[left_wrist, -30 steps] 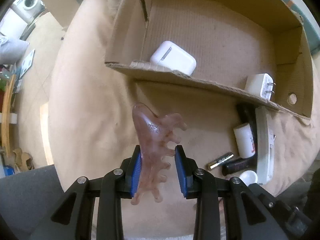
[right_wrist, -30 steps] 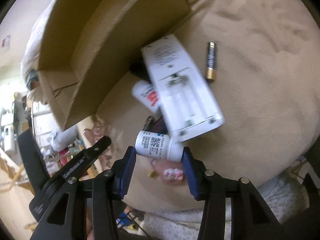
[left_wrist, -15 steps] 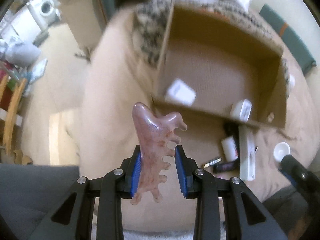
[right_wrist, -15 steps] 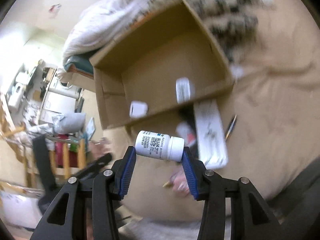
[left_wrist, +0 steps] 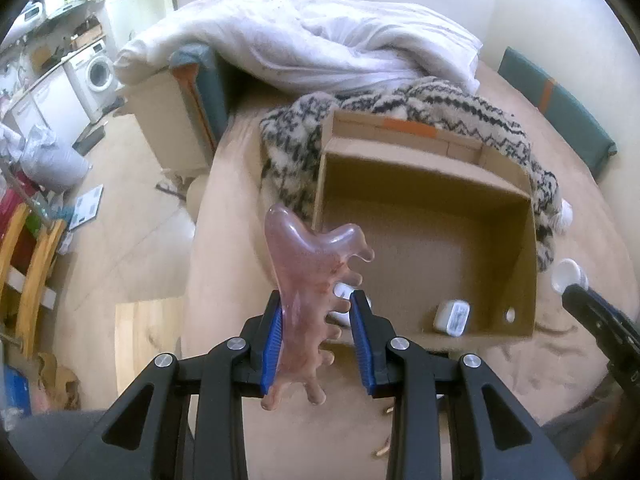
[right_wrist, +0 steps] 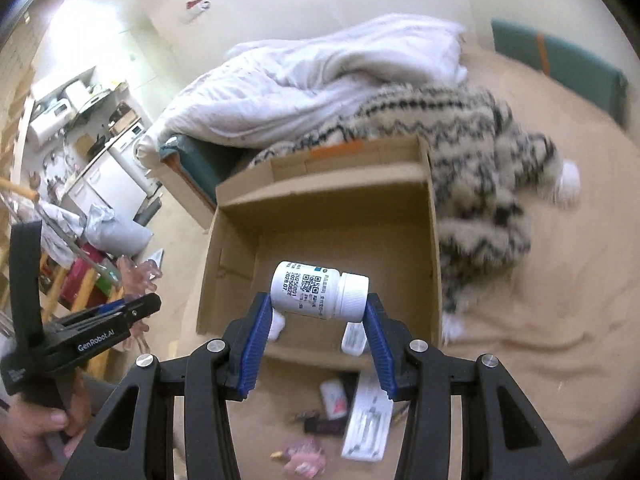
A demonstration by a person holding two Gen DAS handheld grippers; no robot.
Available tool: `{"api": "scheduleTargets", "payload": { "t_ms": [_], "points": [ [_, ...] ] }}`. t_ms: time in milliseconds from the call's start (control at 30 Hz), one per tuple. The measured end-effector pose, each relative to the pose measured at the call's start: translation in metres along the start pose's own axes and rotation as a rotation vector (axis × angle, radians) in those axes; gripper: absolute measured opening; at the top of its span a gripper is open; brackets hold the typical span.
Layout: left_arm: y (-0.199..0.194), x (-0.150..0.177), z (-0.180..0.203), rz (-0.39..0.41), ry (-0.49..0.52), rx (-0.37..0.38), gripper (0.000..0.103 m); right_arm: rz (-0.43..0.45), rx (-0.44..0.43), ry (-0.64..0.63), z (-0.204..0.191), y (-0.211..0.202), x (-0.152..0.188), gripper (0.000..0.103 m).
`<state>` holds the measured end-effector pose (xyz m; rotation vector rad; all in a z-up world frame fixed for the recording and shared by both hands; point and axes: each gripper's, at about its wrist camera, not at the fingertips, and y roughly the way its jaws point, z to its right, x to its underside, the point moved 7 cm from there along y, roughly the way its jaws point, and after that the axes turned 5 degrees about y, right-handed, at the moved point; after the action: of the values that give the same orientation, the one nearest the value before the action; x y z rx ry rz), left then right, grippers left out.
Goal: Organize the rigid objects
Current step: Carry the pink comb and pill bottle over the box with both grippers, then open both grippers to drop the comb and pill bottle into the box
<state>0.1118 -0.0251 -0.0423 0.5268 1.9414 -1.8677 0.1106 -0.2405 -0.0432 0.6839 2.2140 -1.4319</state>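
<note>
Right wrist view: right hand-held gripper (right_wrist: 316,312) clamps the pill bottle (right_wrist: 319,289) crosswise, cardboard box (right_wrist: 434,248) just ahead below; left hand-held gripper (left_wrist: 316,332) pinches the pink comb (left_wrist: 308,280), box ahead-right.

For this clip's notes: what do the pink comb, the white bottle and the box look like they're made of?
Pink comb: glossy, translucent, mottled pink with rounded edges, probably resin or polished stone; the look leaves it open.
White bottle: smooth opaque plastic with a ribbed cap and printed label.
Box: matte brown corrugated cardboard, with raw cut edges and folded flaps.
</note>
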Motion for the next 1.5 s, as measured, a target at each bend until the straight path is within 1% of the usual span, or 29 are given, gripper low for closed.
{"api": "scheduleTargets", "payload": {
  "t_ms": [200,300,400,533,667,800,900,967,1133,1267,1500],
  "points": [
    [0.005,-0.033,0.005,0.042,-0.008,-0.017,0.029,0.033,-0.007,-0.02,-0.003,0.014,-0.031,0.049],
    [0.015,-0.044,0.011,0.041,-0.007,-0.014,0.029,0.045,0.001,-0.031,-0.002,0.024,-0.044,0.049],
    [0.028,-0.05,0.017,0.038,-0.002,-0.01,0.029,0.041,-0.001,-0.023,0.001,0.037,-0.047,0.049],
    [0.053,-0.048,0.027,0.017,0.014,0.003,0.029,-0.011,0.004,0.004,0.013,0.06,-0.034,0.049],
    [0.079,-0.038,0.035,-0.014,0.03,0.028,0.029,-0.118,0.036,0.023,0.023,0.088,-0.013,0.049],
    [0.104,-0.028,0.043,-0.058,0.044,0.052,0.029,-0.194,0.051,0.032,0.026,0.108,-0.001,0.049],
    [0.112,-0.024,0.046,-0.054,0.075,0.035,0.029,-0.242,0.072,0.035,0.03,0.12,0.007,0.049],
    [0.115,-0.022,0.046,-0.052,0.084,0.023,0.029,-0.257,0.083,0.029,0.03,0.126,0.01,0.049],
    [0.123,-0.015,0.043,-0.091,0.061,0.038,0.029,-0.294,0.108,0.026,0.032,0.134,0.018,0.049],
    [0.129,-0.011,0.043,-0.112,0.061,0.037,0.029,-0.32,0.122,0.022,0.035,0.139,0.021,0.049],
    [0.138,-0.005,0.04,-0.152,0.056,0.03,0.03,-0.339,0.139,0.014,0.035,0.143,0.023,0.049]
  ]
}}
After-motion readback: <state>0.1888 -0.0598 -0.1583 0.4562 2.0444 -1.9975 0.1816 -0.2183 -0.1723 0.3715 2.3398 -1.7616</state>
